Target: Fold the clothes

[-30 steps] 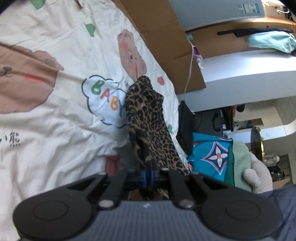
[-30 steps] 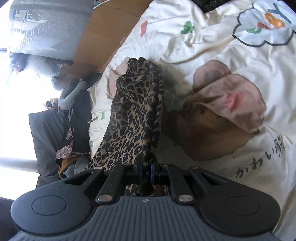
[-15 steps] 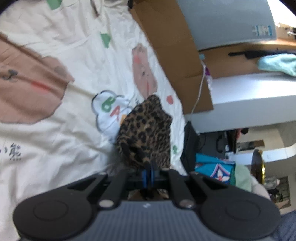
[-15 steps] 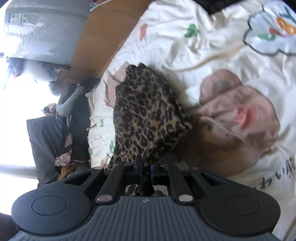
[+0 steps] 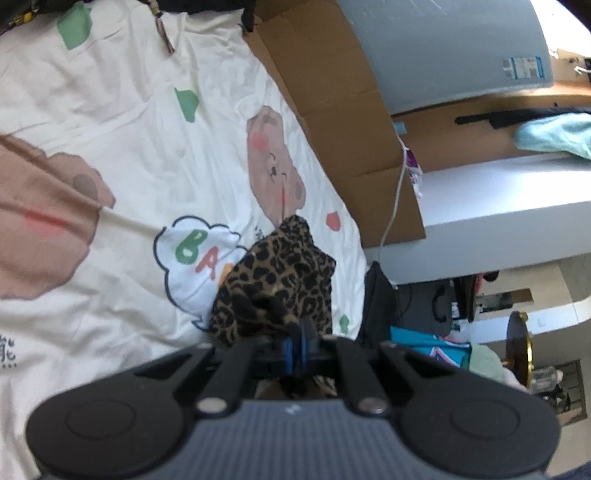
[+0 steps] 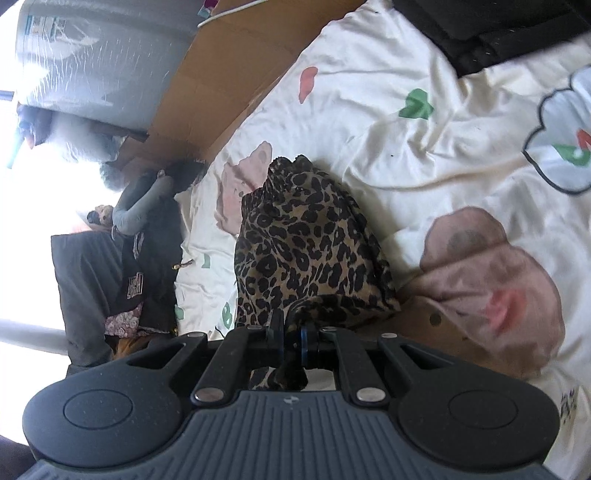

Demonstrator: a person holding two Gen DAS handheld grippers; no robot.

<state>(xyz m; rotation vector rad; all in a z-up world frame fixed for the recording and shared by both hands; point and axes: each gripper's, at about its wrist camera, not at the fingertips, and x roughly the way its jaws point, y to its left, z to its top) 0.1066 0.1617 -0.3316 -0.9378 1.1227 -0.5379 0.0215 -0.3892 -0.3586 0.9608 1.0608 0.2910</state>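
A leopard-print garment lies bunched on a cream bedsheet printed with bears and a "BABY" cloud. My left gripper is shut on one edge of the garment, the cloth pinched between its blue pads. In the right wrist view the same leopard-print garment rises in a folded heap from the bedsheet, and my right gripper is shut on another edge of it. The part of the cloth under each gripper body is hidden.
A cardboard sheet and a grey wrapped mattress stand along the bed's far side. A white cable hangs there. Dark clothes pile at the bed's edge, and a black item lies on the sheet.
The garment was stretched long between both grippers; both have moved forward along it, and it now lies doubled over in a shorter, bunched heap. Both grips held.
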